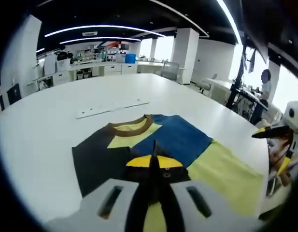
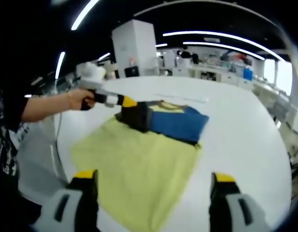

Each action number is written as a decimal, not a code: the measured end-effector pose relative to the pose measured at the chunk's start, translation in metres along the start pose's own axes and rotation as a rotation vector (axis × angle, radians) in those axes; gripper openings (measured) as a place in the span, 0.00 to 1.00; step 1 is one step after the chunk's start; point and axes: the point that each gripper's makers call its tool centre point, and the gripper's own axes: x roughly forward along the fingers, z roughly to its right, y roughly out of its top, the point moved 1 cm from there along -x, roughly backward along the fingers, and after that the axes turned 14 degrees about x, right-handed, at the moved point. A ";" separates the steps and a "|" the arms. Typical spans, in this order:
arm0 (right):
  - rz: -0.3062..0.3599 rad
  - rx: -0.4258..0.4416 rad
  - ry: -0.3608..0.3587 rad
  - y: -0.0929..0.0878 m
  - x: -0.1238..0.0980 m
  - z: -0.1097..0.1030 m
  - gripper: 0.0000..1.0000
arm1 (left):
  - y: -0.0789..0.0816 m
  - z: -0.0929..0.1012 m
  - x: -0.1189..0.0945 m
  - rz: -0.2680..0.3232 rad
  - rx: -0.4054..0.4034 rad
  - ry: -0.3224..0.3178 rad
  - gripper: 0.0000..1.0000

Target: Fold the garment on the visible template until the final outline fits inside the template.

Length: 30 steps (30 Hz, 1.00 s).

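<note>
Your left gripper pinches the shirt mid-fold; your right gripper gapes wide, empty. Most folding remains.

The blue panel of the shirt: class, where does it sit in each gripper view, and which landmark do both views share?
Left gripper view: the blue panel lies centre, just above the shut jaws.
Right gripper view: upper centre, right of the left gripper.
Shared landmark: the brown collar, beside the blue panel.
</note>
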 end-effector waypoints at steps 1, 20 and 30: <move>-0.001 -0.008 0.002 0.001 0.000 0.000 0.96 | 0.004 0.002 0.001 0.008 0.008 -0.012 0.00; -0.008 0.005 -0.025 -0.005 -0.007 0.009 0.92 | 0.038 0.042 0.023 0.027 0.309 -0.114 0.00; -0.007 0.032 -0.039 -0.010 -0.011 0.012 0.92 | 0.045 0.059 0.037 0.033 0.359 -0.137 0.00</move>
